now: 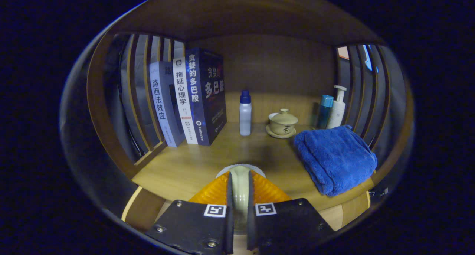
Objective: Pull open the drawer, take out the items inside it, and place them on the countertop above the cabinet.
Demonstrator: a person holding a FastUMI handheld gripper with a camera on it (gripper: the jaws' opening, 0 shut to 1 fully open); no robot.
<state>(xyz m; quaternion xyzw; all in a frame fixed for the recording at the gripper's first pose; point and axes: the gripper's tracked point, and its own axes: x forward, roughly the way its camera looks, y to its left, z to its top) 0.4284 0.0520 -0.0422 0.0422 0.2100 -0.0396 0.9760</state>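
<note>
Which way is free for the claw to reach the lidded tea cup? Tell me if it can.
Probably not yet: the claw is shut on a pale item. Once that is set down, the wooden countertop ahead to the lidded tea cup looks free, with the blue towel off to one side.

Three upright books (pixel 187 99), a lidded teacup (pixel 282 122), two pump bottles (pixel 332 110) and a folded blue towel (pixel 334 158).

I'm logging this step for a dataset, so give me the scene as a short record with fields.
tool: closed on a pale cream item, held over the countertop's front edge
countertop: wooden, inside a slatted shelf
beyond the tool, left: three upright books
beyond, centre: small bottle with a blue cap, lidded tea cup on a saucer
beyond, right: folded blue towel, pump bottle behind it
</note>
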